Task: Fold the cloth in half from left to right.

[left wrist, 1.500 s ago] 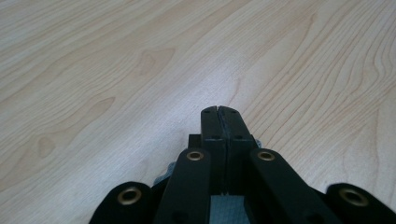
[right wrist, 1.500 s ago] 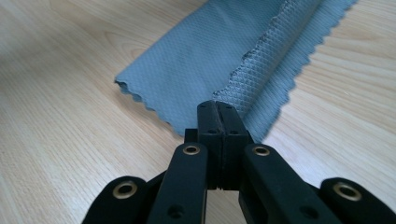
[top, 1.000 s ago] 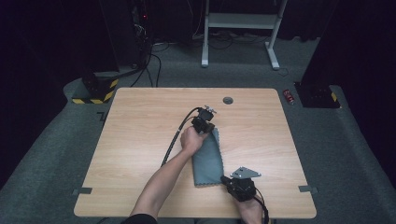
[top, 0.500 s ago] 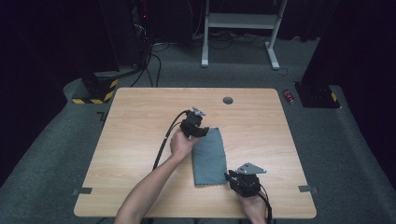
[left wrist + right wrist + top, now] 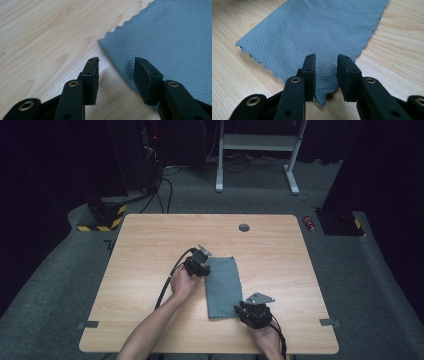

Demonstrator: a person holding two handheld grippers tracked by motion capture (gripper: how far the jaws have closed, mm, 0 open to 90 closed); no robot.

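Dark floor all around, and at centre frame the pale wooden table (image 5: 150,250) carries a grey cloth (image 5: 222,287) lying flat — just right of the middle. From the bottom edge, the left forearm angles up to the left gripper (image 5: 199,265), sitting at the cloth's upper-left corner. Its jaws are apart, gripping nothing — cloth edge below them, wood between. Lower right, the right gripper (image 5: 246,309) sits at the cloth's near corner; its jaws have just been opening, a narrow gap now, cloth lying under it unpinched.
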